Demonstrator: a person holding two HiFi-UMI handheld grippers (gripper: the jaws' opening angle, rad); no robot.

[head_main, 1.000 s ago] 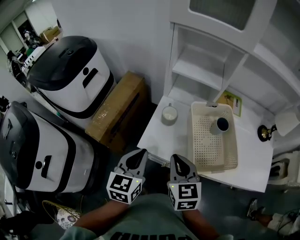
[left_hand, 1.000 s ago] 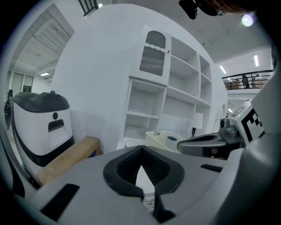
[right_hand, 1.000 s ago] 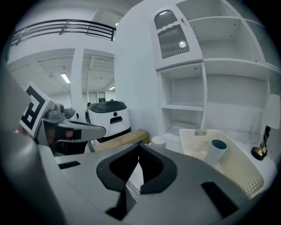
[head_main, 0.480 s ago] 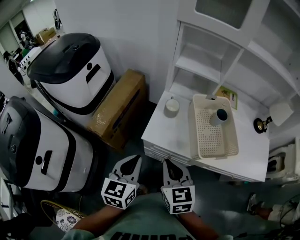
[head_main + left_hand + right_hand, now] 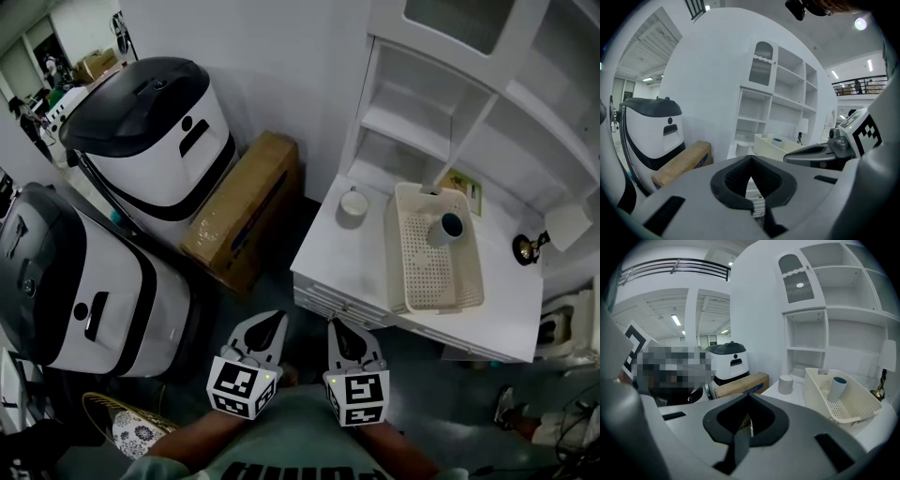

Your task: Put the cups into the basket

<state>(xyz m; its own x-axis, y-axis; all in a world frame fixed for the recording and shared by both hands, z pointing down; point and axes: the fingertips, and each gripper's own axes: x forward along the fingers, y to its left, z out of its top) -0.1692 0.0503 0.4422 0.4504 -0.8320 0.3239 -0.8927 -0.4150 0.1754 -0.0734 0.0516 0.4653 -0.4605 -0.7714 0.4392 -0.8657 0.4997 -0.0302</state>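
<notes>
A white cup stands on the white table near its far left corner. To its right lies the cream basket, with a dark-lined cup inside it. Both cups and the basket also show ahead in the right gripper view: white cup, basket, inner cup. My left gripper and right gripper are held close to my body, short of the table's front-left edge. Both are shut and empty, as the left gripper and right gripper show in their own views.
Two large white-and-black machines stand at the left, with a cardboard box against the wall between them and the table. A white shelf unit rises behind the table. A small dark ornament sits at the table's right.
Both grippers have drawn back a little from the table's front edge and stay shut. The table, cups and basket now sit further up and right in the head view.
</notes>
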